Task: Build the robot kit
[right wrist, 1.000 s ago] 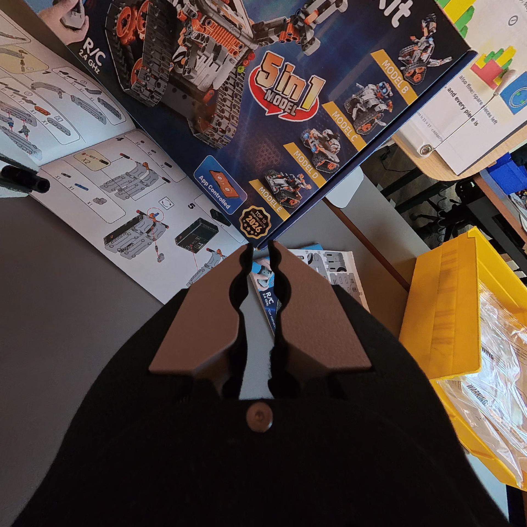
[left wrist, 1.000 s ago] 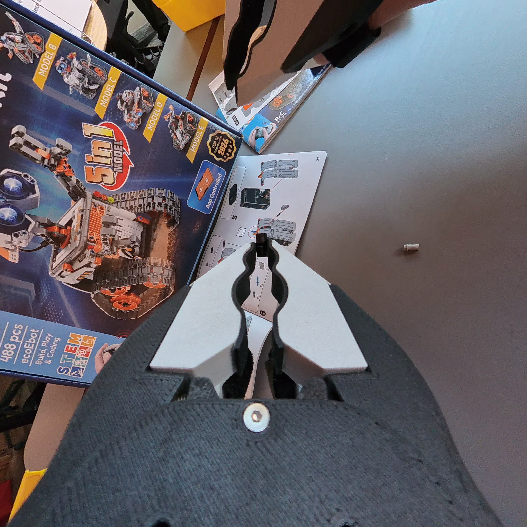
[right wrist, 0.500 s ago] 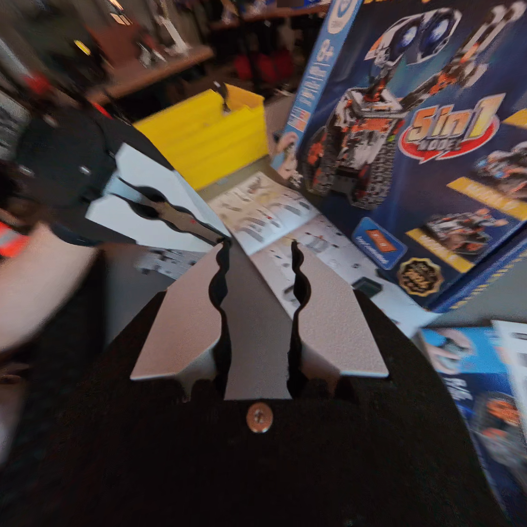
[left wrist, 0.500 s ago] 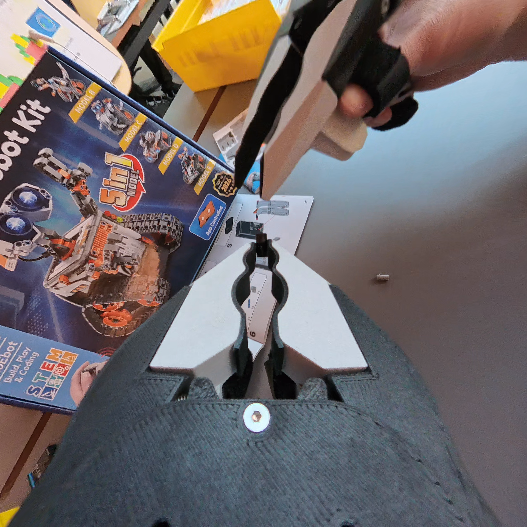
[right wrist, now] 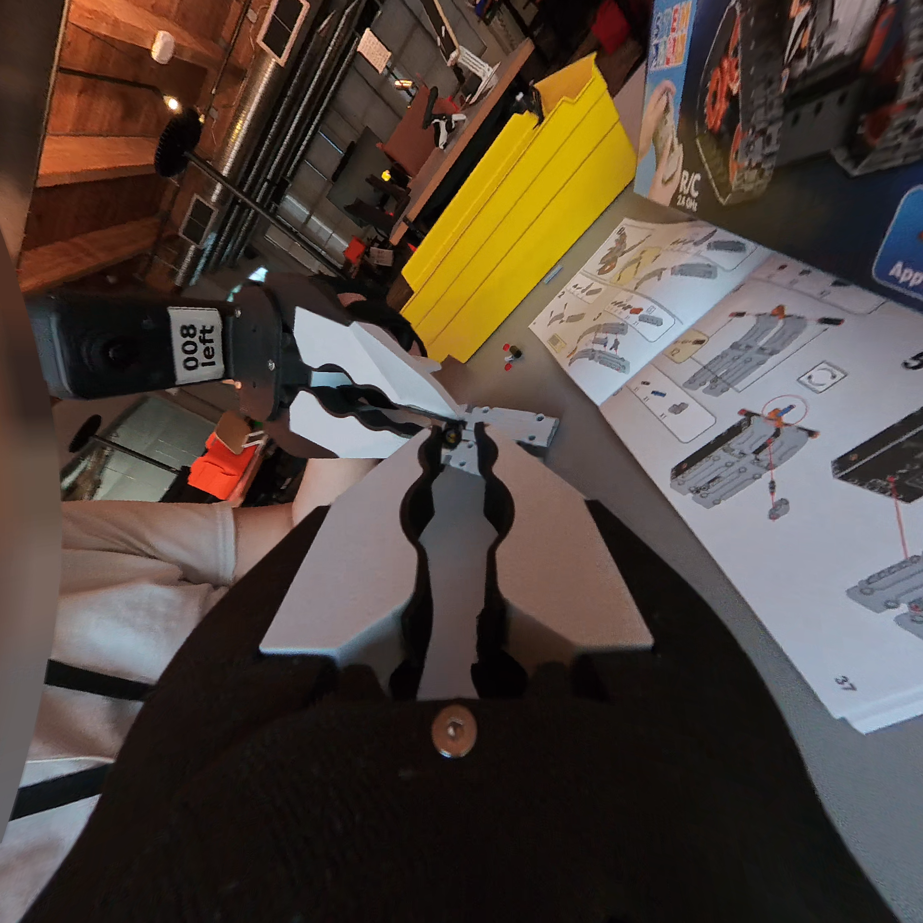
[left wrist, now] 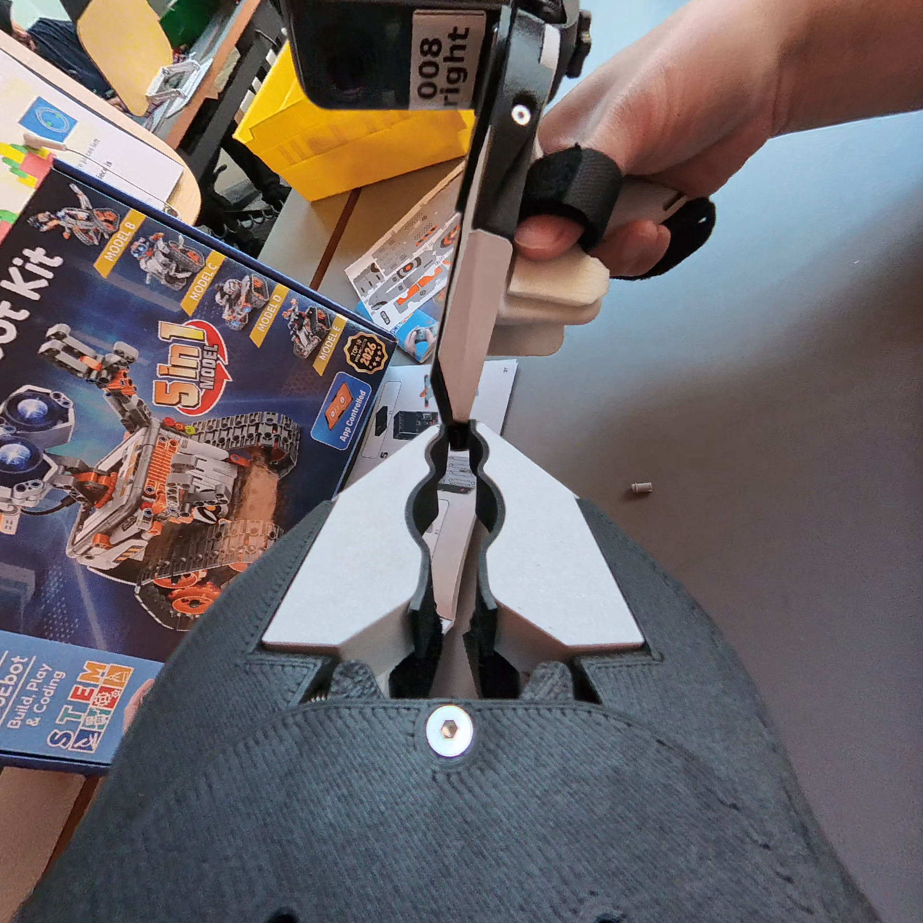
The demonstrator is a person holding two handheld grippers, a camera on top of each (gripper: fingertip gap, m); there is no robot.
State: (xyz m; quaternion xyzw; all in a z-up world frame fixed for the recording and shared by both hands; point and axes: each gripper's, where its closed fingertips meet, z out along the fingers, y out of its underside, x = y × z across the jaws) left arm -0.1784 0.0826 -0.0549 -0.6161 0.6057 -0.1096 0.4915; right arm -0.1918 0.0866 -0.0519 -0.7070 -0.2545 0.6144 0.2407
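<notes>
My left gripper (left wrist: 456, 433) is shut on a small black pin (left wrist: 456, 439), held by its tips above the grey table (left wrist: 724, 499). My right gripper (right wrist: 455, 430) comes down from above in a person's hand (left wrist: 699, 100). Its jaws stand narrowly open with a fingertip on either side of the pin's end (right wrist: 451, 435). The pin sits close to the right gripper's left finger, with a small gap to the other. In the right wrist view the left gripper (right wrist: 439, 417) reaches in from the left. A light grey brick assembly (right wrist: 519, 424) lies on the table just behind both tips.
A blue kit box (left wrist: 150, 424) lies left, with an open instruction booklet (right wrist: 749, 449) beside it. A yellow bin (right wrist: 514, 225) stands beyond. A tiny grey peg (left wrist: 641, 488) lies on the table at right. Small red and black parts (right wrist: 512, 355) lie near the bin. Only a small space, under 4 cm, lies between the two pairs of fingers.
The right gripper swung round from facing the box, came down onto the left gripper's tips and narrowed its jaws around the pin. The left gripper stayed shut on the pin and rose slightly.
</notes>
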